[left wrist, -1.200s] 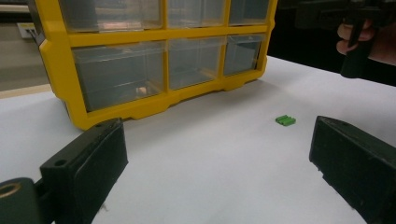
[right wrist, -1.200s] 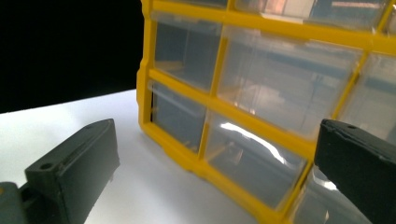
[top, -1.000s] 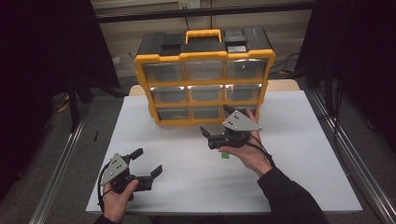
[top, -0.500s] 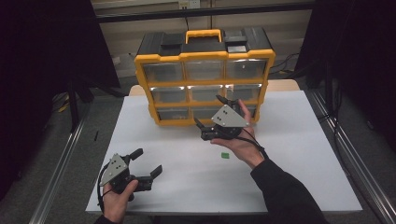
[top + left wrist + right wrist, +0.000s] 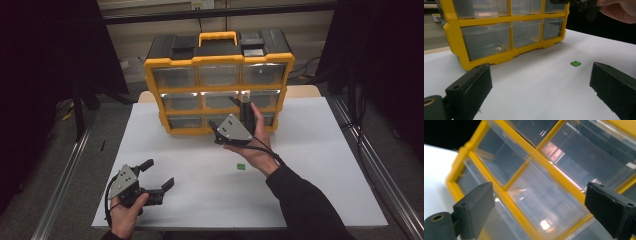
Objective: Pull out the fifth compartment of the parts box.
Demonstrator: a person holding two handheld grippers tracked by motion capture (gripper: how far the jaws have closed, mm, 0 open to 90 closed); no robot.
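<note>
Yellow-framed organiser – clear drawers, black top; right gripper wide, jaws just closing, empty.

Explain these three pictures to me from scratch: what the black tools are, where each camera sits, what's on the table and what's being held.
No robot here: a person holds a two-jaw claw in each hand. The high view looks down from above the person's side of the white table. The other two pictures come from cameras riding on each claw, looking along its own black jaws.

On the table stand a yellow drawer organizer with clear drawers and, lying apart in front of it, a small green piece.

The left claw rests low near the table's front edge, open and empty. The right claw is raised close to the organizer's drawers; its jaws have just been closing slightly, with nothing between them.
</note>
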